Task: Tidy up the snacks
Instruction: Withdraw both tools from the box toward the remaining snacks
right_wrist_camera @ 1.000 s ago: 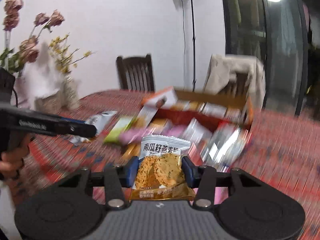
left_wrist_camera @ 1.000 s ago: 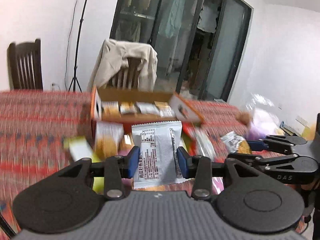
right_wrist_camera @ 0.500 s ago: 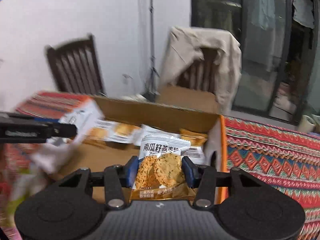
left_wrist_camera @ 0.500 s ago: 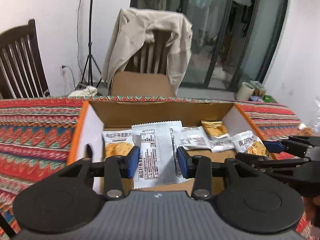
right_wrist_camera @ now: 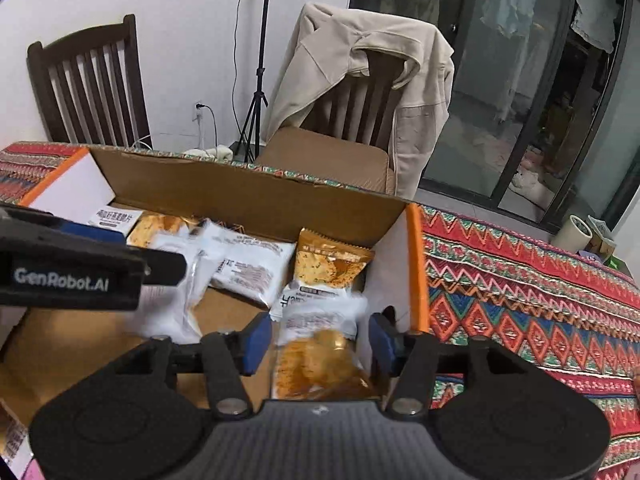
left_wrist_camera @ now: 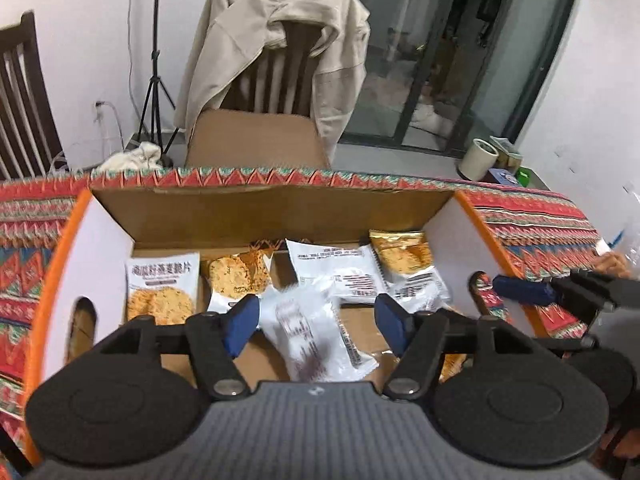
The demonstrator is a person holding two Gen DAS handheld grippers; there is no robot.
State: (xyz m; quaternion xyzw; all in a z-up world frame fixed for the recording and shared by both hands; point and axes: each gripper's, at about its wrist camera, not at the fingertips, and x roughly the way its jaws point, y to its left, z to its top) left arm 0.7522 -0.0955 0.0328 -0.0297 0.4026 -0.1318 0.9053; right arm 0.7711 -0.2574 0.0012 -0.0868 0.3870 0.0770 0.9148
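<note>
Our white snack packet [left_wrist_camera: 316, 336] and our cookie packet [right_wrist_camera: 320, 344] had slipped free and looked blurry over the floor of the cardboard box [left_wrist_camera: 256, 208], though half a second before we pinched both tight. Our left gripper [left_wrist_camera: 318, 322] and right gripper [right_wrist_camera: 318, 340] had opened wide, holding nothing. The crinkly, shiny packets sat among other flat packets in the brown box, on the zigzag tablecloth [right_wrist_camera: 520, 280].

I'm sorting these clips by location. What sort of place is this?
Most likely a dining area in a home: a table under a patterned tablecloth, wooden chairs, one with a beige jacket draped over it, and a glass sliding door with laundry hanging behind it.
</note>
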